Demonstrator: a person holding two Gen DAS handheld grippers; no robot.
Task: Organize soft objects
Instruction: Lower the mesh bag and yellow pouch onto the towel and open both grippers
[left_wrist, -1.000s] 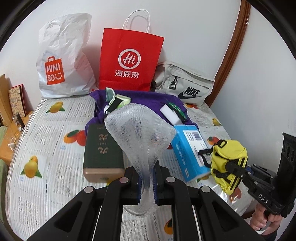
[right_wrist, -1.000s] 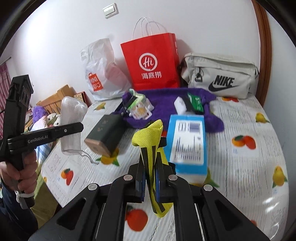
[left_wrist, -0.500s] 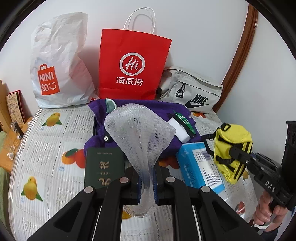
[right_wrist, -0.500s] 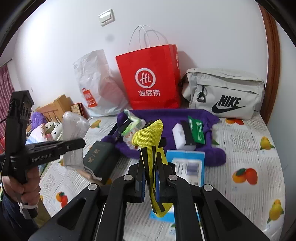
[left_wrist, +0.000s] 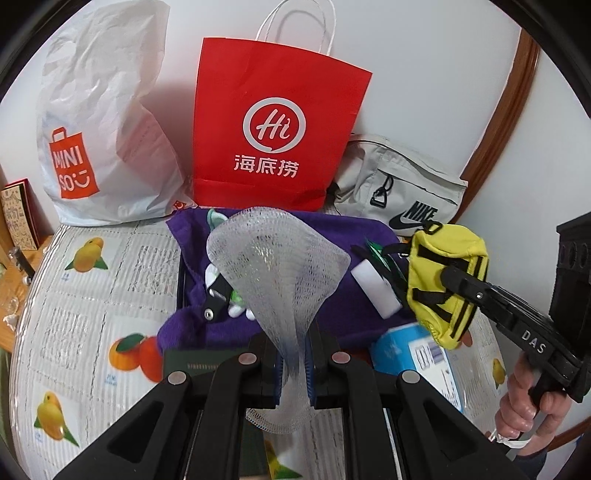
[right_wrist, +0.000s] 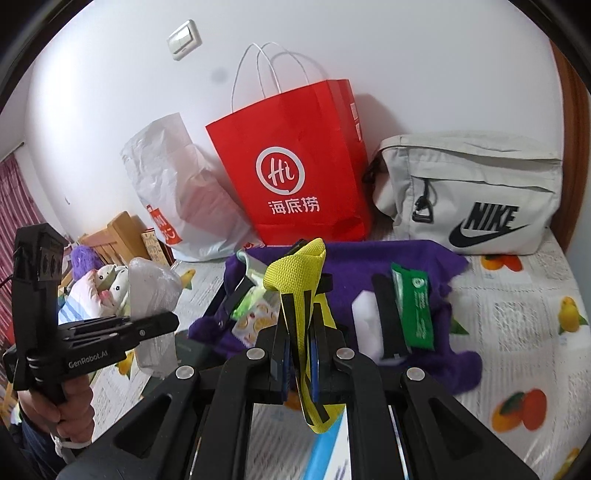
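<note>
Net (left_wrist: 277, 273) pinched tight in left jaws, yellow pouch (right_wrist: 299, 295) pinched tight in right jaws, both up over the bed (left_wrist: 92, 295). Carry level to the red bag (left_wrist: 273, 129), drop inside, no squashing.

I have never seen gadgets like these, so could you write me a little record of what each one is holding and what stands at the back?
left gripper: shut on a white see-through mesh pouch
right gripper: shut on a small yellow fabric bag with black straps
surface: bed cover printed with fruit
under the grippers: purple fuzzy cloth carrying a green packet
against the wall: white plastic Miniso bag, red paper carrier bag, grey Nike pouch
</note>
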